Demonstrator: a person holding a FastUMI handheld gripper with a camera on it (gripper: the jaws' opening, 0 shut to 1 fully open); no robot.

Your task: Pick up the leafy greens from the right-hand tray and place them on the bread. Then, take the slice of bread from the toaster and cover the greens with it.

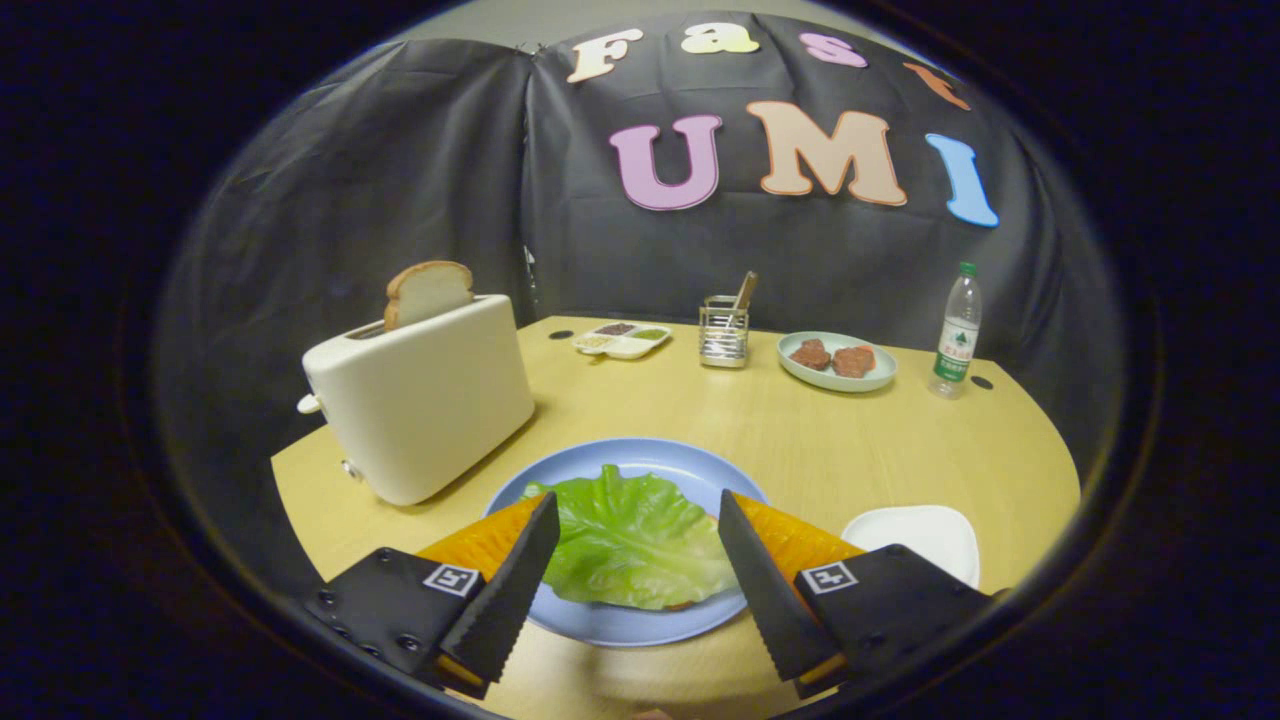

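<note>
gripper (638, 510) spread empty, above leafy greens (632, 540)

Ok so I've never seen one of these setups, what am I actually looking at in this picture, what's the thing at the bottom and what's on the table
The camera rides on a hand-held claw and looks forward along its two fingers, the toothed wedges nearest you. They stand open and hold nothing.

Between them, on a wooden table, is a blue plate with a lettuce leaf on it; a sliver of something underneath peeks out, likely the bread.

Beside the plate are a cream toaster with a bread slice sticking up, and a white tray. Beyond are a sectioned dish, a wire holder, a plate of meat and a water bottle.
</note>
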